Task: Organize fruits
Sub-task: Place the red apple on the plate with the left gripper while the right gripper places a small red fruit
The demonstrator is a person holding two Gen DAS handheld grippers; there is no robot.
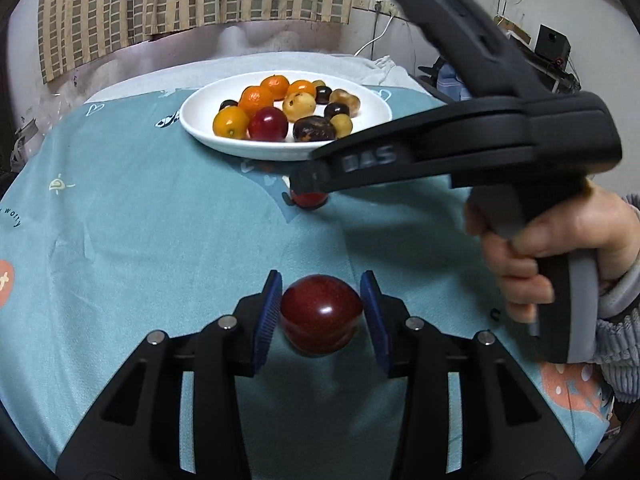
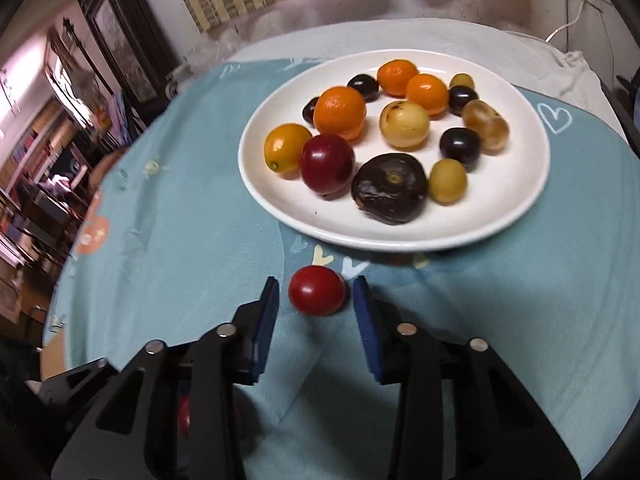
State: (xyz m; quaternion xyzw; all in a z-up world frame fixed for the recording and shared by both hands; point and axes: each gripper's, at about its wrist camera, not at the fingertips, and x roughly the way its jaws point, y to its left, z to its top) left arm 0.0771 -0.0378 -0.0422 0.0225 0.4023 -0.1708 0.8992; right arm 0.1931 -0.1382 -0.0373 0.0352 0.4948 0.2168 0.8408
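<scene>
On my left wrist camera I see the left gripper (image 1: pixel 320 312) with its blue pads (image 1: pixel 266 320) on either side of a dark red plum (image 1: pixel 320 316) that sits on the teal tablecloth (image 1: pixel 140 240). The left pad looks to be touching the fruit, while a thin gap shows at the right pad, so I cannot tell whether it is clamped. This view alone also shows the right gripper (image 1: pixel 308 184) from the side, held by the person's right hand (image 1: pixel 532 248) and reaching in from the right over a small red tomato (image 1: pixel 309 199), which it mostly hides.

My right wrist camera gives what that view hides: the small red tomato (image 2: pixel 317 290) lies on the cloth between the right gripper's (image 2: pixel 316 300) pads, whose jaws stand apart, with gaps on both sides of the fruit. It sits just near of the white plate (image 2: pixel 520 200).

The plum is glossy, deep red and rounded; the tomato is brighter and smaller.

The plate lies at the far side of the cloth and holds mandarins (image 2: pixel 340 112), a yellow-orange fruit (image 2: pixel 286 147), a red plum (image 2: pixel 327 163), a wrinkled dark fruit (image 2: pixel 390 188), small dark grapes (image 2: pixel 459 145) and pale green ones (image 2: pixel 447 181). A checked curtain (image 1: pixel 180 0) hangs at the far wall.
</scene>
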